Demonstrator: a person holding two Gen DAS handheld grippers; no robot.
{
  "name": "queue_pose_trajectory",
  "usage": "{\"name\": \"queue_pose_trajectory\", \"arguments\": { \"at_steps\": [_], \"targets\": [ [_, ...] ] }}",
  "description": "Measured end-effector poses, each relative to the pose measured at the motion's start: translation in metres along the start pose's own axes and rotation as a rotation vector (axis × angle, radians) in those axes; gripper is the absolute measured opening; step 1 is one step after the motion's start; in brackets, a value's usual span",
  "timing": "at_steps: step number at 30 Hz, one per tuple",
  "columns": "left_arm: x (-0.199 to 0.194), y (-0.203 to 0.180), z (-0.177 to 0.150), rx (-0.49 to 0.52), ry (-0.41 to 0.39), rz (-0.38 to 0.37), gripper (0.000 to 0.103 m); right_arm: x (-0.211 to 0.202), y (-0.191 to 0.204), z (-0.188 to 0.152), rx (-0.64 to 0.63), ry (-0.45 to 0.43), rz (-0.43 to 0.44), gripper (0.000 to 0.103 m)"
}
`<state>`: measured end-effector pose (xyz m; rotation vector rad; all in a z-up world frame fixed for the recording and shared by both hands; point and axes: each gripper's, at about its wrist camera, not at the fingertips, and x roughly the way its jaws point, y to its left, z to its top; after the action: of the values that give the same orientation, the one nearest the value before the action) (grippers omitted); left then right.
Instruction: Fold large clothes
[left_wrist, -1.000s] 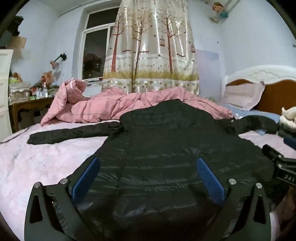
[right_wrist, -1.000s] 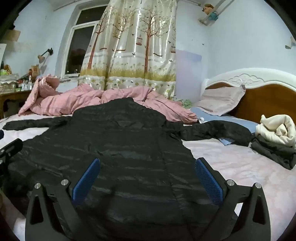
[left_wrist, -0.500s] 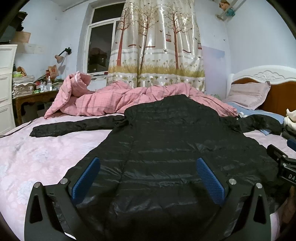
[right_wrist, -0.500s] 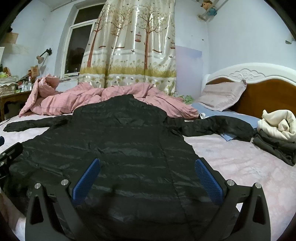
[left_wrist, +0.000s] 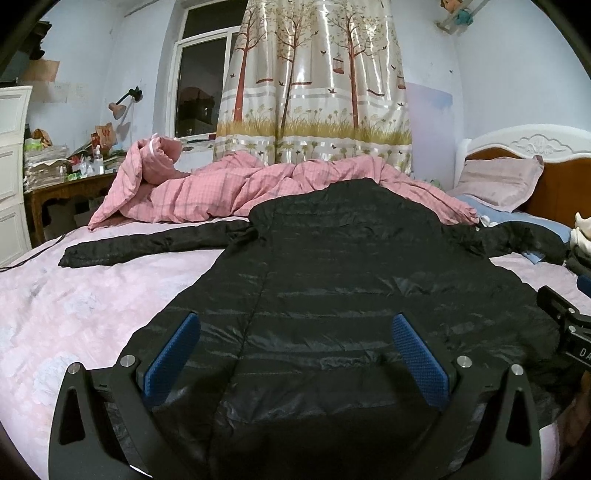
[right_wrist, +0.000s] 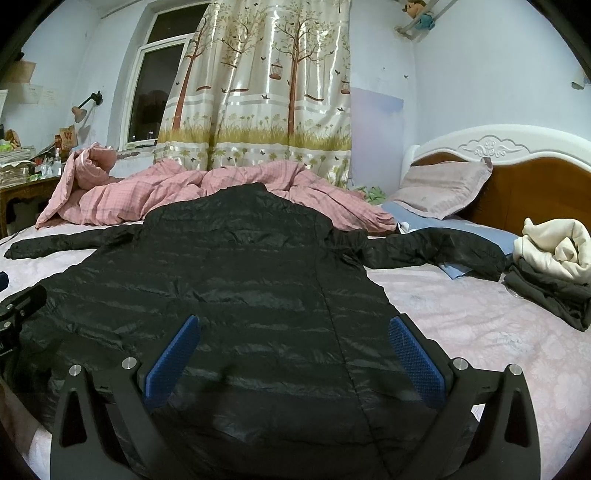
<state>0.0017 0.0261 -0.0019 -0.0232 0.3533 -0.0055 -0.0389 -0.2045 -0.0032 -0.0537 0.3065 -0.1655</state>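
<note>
Where readable, "DA" on right gripper (left_wrist: 576, 334)

Left gripper (left_wrist: 295, 350): black frame, two forked arms, blue textured pads (left_wrist: 419, 360) on the inner faces, silver round screws on each arm. Right gripper (right_wrist: 293, 350): same build. White lettering "DA" on its black body, seen at the left view's right edge.

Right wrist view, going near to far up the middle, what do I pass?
right gripper → black puffer jacket → pink checked quilt → tree-print curtain
</note>
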Motion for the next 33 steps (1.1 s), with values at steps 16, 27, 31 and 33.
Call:
{"name": "queue_pose_trajectory", "arguments": {
  "at_steps": [16,27,31,33],
  "targets": [
    [-0.0036,0.0017,-0.0025,-0.01,-0.018,0.049,0.103,0.0034,-0.0028,-0.0031,-0.004,0.009,-0.004,0.103],
    [-0.0036,0.0006,-0.0032,-0.002,0.0,0.044,0.103,0.0044,-0.0038,-0.0039,-0.004,0.012,-0.004,0.103],
    [-0.0014,-0.0031,-0.0033,0.005,0.006,0.041,0.103,0.004,-0.0036,-0.0029,-0.005,0.011,-0.004,0.103],
    [-0.0007,-0.0031,-0.0027,0.004,0.007,0.041,0.103,0.004,-0.0036,-0.0026,-0.004,0.012,-0.004,0.103]
  ]
}}
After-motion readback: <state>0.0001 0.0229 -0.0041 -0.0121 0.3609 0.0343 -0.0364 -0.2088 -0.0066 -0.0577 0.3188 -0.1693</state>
